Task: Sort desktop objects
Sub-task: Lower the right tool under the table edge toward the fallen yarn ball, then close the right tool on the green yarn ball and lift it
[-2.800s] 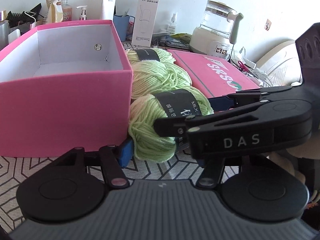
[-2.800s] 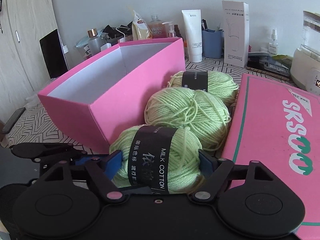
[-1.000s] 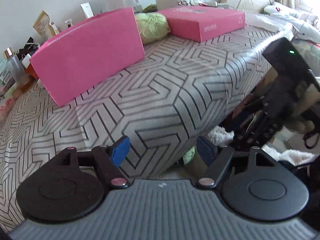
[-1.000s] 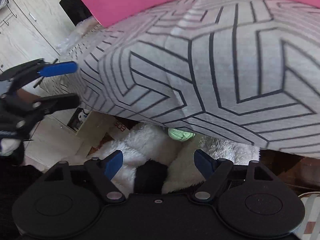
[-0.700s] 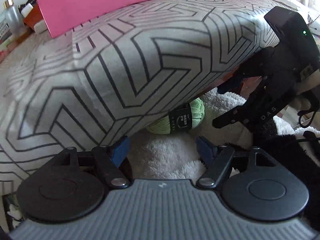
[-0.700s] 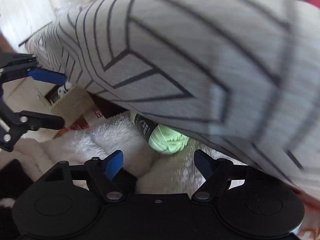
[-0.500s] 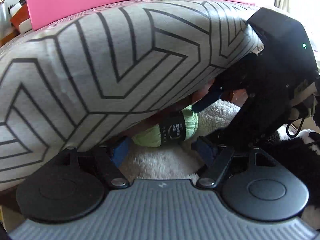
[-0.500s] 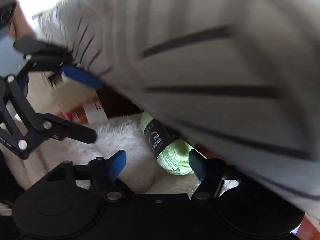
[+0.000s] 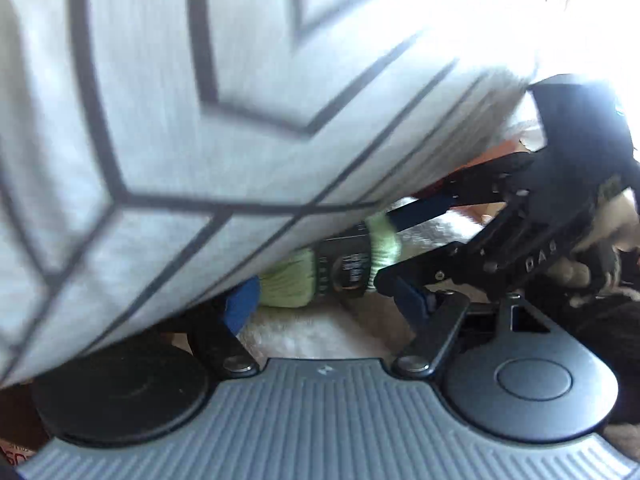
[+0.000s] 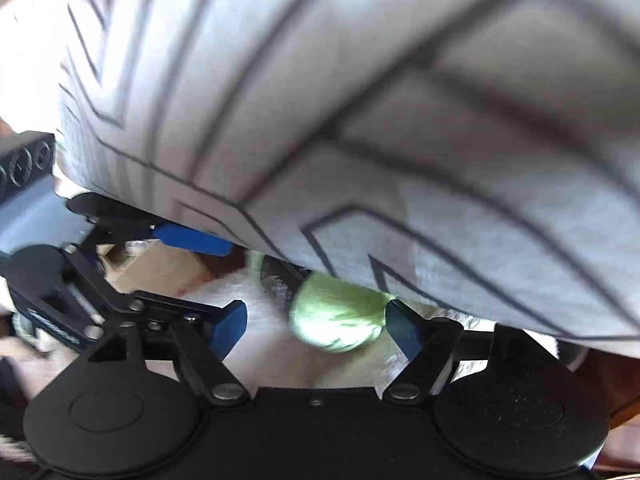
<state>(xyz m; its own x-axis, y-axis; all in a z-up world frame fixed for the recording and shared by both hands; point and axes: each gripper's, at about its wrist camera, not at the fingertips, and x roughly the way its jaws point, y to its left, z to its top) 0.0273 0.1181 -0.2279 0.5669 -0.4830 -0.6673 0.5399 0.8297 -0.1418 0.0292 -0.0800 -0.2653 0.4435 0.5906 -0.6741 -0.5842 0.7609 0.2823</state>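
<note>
Under the bench, patterned cloth (image 10: 360, 100) hanging overhead | right claw (image 10: 316, 324) spread, straddling a green yarn ball (image 10: 340, 320) lying on white fluffy rug (image 10: 264, 304), not yet pinching | left claw (image 9: 328, 296) spread, facing the same ball from its other side | progress: retrieval pending, sorting remaining.

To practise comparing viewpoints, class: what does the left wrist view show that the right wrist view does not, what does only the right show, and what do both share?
Only the left wrist view shows the black label band readably, and "DAS" on the right gripper, whose fingers bracket the yarn.

Only the right wrist view shows a cardboard box and the yarn's rounded end.

Both show the green yarn ball on white fluffy fabric under the patterned tablecloth, and the open left gripper.
</note>
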